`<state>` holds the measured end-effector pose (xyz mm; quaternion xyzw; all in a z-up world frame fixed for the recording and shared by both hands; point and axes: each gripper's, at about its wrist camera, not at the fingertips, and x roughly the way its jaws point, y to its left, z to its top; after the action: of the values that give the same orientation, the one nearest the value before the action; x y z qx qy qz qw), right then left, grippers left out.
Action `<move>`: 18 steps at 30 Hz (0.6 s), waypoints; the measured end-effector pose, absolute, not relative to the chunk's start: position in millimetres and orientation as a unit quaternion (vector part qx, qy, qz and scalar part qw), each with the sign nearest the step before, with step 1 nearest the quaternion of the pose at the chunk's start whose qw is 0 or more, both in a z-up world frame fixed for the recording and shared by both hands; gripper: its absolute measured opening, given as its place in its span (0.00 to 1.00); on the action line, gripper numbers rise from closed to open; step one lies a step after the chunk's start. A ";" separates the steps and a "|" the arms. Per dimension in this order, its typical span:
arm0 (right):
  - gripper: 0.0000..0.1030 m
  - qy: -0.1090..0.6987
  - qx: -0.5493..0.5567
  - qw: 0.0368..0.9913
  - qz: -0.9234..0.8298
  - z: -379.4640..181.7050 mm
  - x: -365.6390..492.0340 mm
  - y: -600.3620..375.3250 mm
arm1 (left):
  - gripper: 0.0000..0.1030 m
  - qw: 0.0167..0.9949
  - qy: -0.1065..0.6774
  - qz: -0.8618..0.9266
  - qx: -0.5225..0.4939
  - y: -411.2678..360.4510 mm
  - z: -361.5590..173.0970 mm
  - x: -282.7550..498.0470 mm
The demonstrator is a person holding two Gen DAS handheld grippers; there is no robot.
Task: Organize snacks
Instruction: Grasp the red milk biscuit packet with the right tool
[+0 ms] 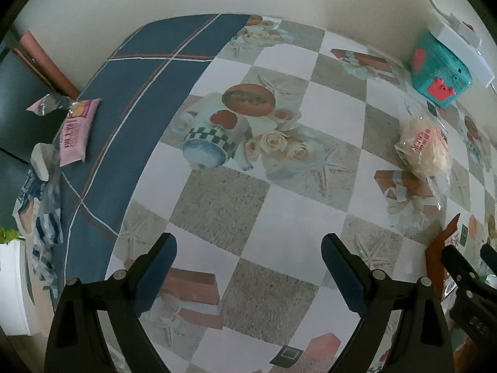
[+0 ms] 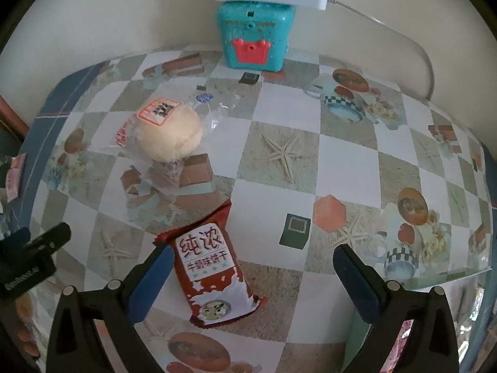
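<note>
Right tongs (image 2: 251, 283) stand wide and empty, low over the surface (image 2: 341, 161), with the red biscuit pack (image 2: 214, 275) lying flat between the fingers, nearer the left one — placed, by my judgement, for a straddling grasp. Left tongs (image 1: 248, 275) are equally wide, holding nothing, over bare checked cloth. The wrapped bun (image 2: 167, 133) lies beyond the pack, apart from it. A pink packet (image 1: 77, 130) sits at the far left edge — well apart. A teal box (image 2: 254, 37) stands against the wall, possibly the intended store.
</note>
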<state>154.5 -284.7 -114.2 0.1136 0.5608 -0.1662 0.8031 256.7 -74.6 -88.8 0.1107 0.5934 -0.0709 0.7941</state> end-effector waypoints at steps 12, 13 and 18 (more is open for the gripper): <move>1.00 0.573 0.048 0.806 -0.143 -126.1 156.2 -256.0 | 0.92 0.784 0.604 -0.077 0.120 -71.7 -107.1 268.3; 0.99 0.572 0.046 0.806 -0.143 -126.5 155.8 -255.4 | 0.92 0.784 0.604 -0.077 0.122 -75.2 -107.3 266.9; 0.92 0.570 0.048 0.806 -0.154 -126.1 150.9 -261.2 | 0.92 0.779 0.610 -0.078 0.122 -80.0 -111.4 261.5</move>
<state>150.9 -261.2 -126.1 0.0478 0.5699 -0.1539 0.8058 261.6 -80.0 -111.4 0.1223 0.6099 -0.0777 0.7791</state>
